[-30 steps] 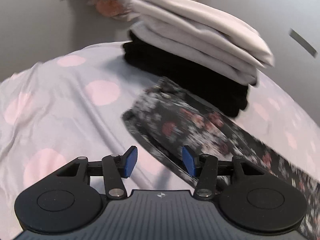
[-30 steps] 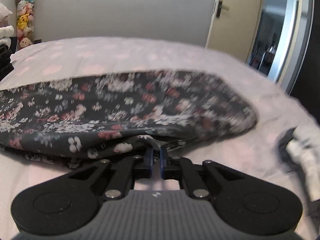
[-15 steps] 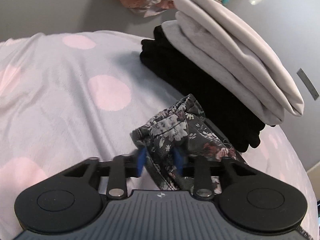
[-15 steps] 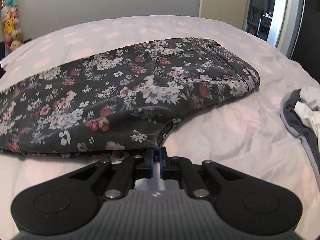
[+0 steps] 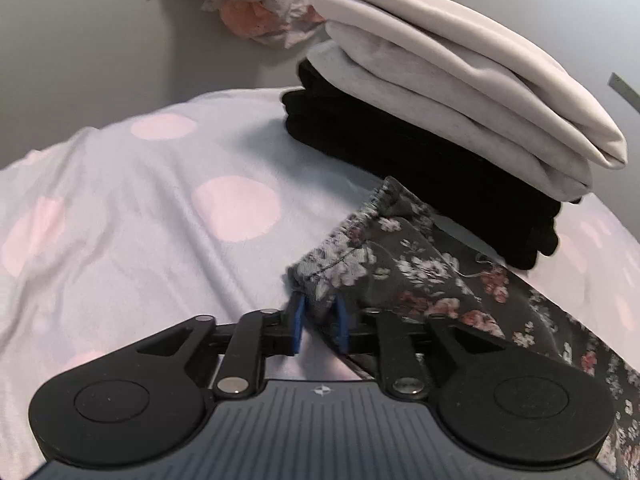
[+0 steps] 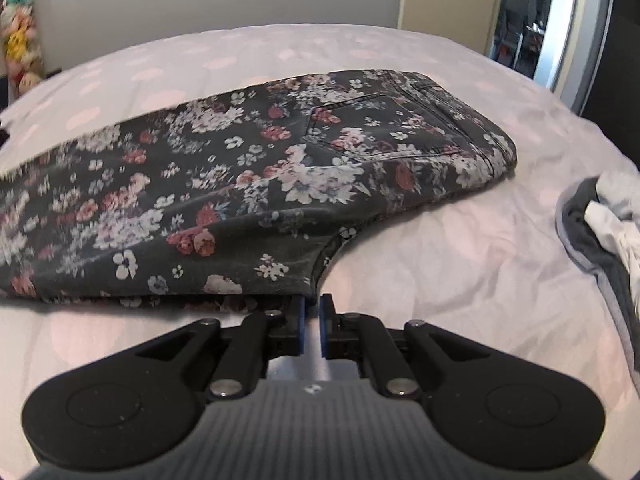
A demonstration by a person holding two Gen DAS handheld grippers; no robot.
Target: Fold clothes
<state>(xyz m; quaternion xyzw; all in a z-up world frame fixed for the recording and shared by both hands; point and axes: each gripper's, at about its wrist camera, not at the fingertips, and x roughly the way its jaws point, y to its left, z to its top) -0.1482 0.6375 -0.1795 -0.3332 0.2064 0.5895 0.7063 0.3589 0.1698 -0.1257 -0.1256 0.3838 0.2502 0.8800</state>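
Your left claw [image 5: 319, 322] is closed on the hem end of the floral trousers [image 5: 404, 276], fabric bunched between its blue pads, just near of the folded stack of black and grey clothes [image 5: 440, 120]. Your right claw [image 6: 313, 324] is nearly closed, with a thin gap between its pads, at the crotch edge of the trousers; you cannot tell whether it holds any cloth. The trousers lie folded lengthwise across the polka-dot bed [image 6: 420, 248], waistband far right. A grey garment [image 6: 600, 240] lies at the right.
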